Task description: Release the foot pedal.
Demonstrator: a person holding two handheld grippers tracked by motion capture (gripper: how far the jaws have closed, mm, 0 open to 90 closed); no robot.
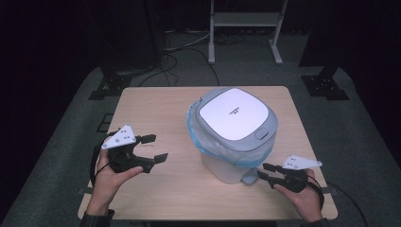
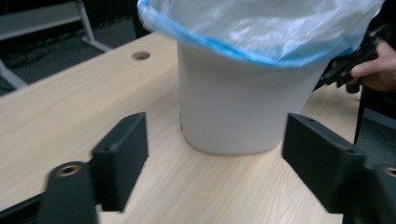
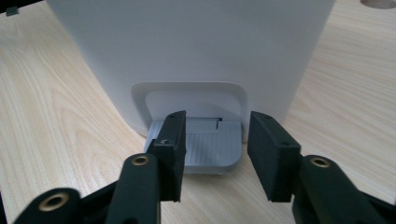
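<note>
A pale wooden table (image 1: 156,109) stands on grey carpet in a dark room, with a white metal frame (image 1: 246,28) and loose cables on the floor beyond it. Right of the table's middle stands a white bin (image 1: 231,137) with a closed lid, white on top and grey round the rim, and a grey pedal (image 3: 210,147) at its foot. A clear bag (image 2: 261,32) with a blue edge lines the bin and folds out over its rim beneath the lid; what is inside cannot be seen. The left gripper (image 1: 153,149), held in the left hand (image 1: 111,177), hovers well apart from the bin, its jaws wide apart. The right gripper (image 3: 215,154), in the right hand (image 1: 302,196), has its jaws apart either side of the pedal, just above it.
</note>
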